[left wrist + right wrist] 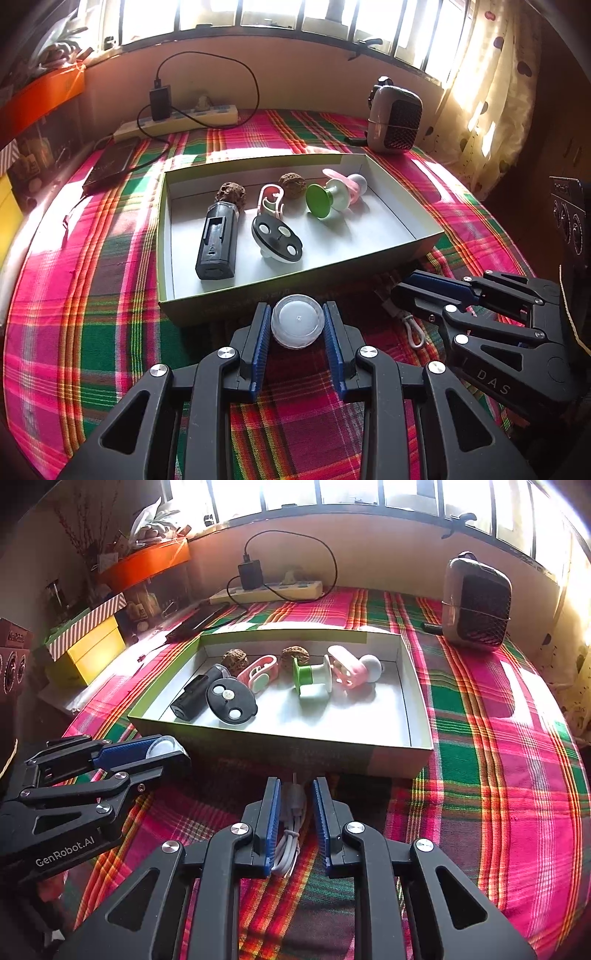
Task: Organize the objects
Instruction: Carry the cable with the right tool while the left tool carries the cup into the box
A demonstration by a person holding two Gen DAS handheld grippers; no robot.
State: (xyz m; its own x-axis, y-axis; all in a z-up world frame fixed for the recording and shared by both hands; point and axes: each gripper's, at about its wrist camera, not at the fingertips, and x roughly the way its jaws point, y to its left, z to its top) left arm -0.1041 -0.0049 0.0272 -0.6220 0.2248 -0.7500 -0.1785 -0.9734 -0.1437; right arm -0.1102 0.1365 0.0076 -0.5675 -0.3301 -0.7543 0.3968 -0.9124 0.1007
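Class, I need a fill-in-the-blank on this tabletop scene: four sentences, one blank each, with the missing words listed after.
1. The left gripper holds a round white ____.
2. The right gripper is shut on a white ____.
3. The green spool lies inside the ____.
4. The charger is plugged into the ____ by the wall.

Missing words: cap; cable; box; power strip
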